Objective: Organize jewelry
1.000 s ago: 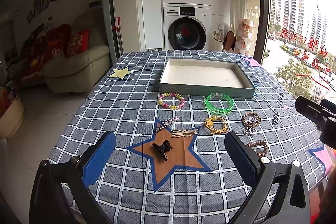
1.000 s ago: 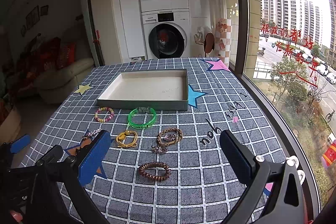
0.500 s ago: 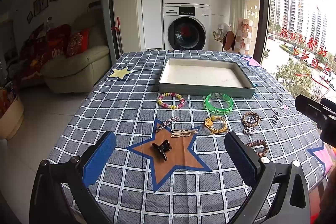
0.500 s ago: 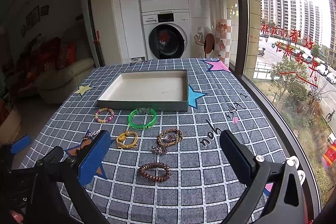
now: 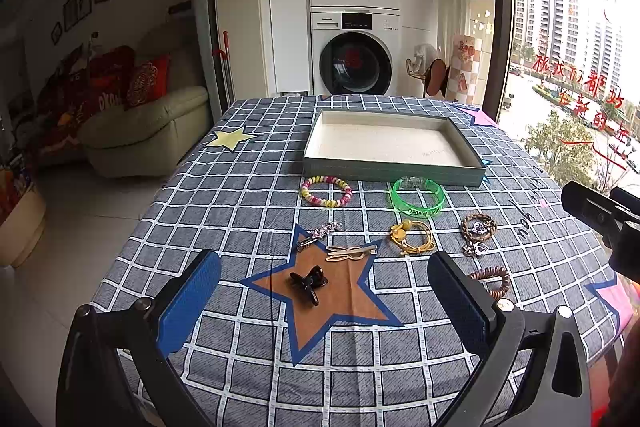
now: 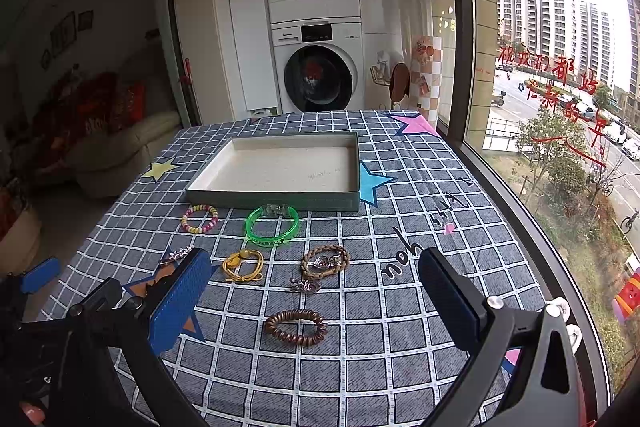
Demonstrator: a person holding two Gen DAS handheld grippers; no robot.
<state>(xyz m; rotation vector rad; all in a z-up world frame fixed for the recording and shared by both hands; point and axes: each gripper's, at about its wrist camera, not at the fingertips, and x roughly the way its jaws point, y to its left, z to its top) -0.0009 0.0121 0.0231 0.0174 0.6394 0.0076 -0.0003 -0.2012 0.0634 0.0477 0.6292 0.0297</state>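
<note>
Two grippers: the left gripper (image 5: 324,301) and the right gripper (image 6: 314,303) both hover above the near part of the table, jaws spread wide, holding nothing.
Table: covered by a grey checked tablecloth (image 5: 240,203) printed with stars.
Tray: a shallow rectangular tray (image 5: 390,169) with a pale lining sits at the far middle of the cloth, nothing in it.
Row just near the tray: a pink-and-yellow beaded bracelet (image 5: 326,191) on the left, a translucent green bangle (image 5: 417,195) on the right.
Middle row, left to right: a silver star hair clip (image 5: 318,234), a pale gold clip (image 5: 351,252) shaped like a rabbit, a yellow cord bracelet (image 5: 412,237), a brown braided bracelet (image 5: 478,227) with a silver charm.
Beside the braided bracelet: a small silver piece (image 6: 305,285), possibly a pendant.
Nearest items: a dark bow-shaped claw clip (image 5: 308,283) on the orange star; a brown spiral hair tie (image 6: 296,327) on the right, between the right gripper's fingers in its view.
Background: stacked washer and dryer (image 5: 354,23), beige sofa (image 5: 148,131) far left, window (image 6: 560,67) right.
</note>
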